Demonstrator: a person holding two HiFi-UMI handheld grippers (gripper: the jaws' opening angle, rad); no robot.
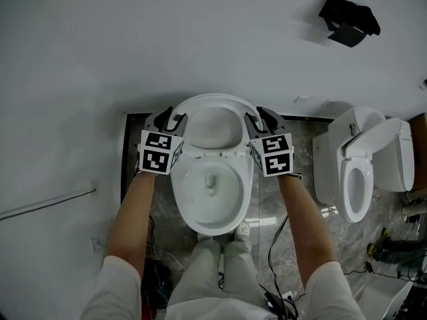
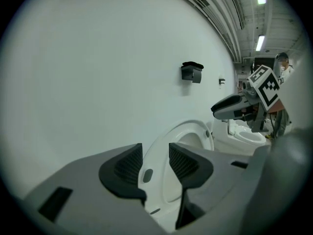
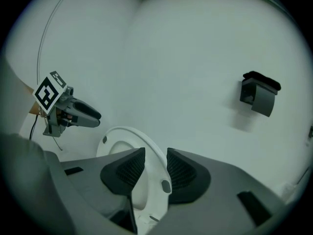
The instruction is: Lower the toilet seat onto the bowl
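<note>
The white toilet seat (image 1: 213, 101) stands raised against the wall above the open bowl (image 1: 212, 209). My left gripper (image 1: 175, 120) holds the seat's left rim and my right gripper (image 1: 255, 120) holds its right rim. In the left gripper view the seat rim (image 2: 190, 133) runs between the dark ribbed pads of the left gripper (image 2: 151, 163), and the right gripper (image 2: 230, 106) shows beyond. In the right gripper view the seat (image 3: 122, 133) likewise fills the gap of the right gripper (image 3: 151, 168), and the left gripper (image 3: 83, 114) shows on the far side.
A second toilet (image 1: 363, 169) stands to the right. A black holder (image 1: 348, 20) is mounted on the white wall, and a thin rail (image 1: 47, 204) runs at the left. Cables (image 1: 275, 249) lie on the marble floor beside the person's legs.
</note>
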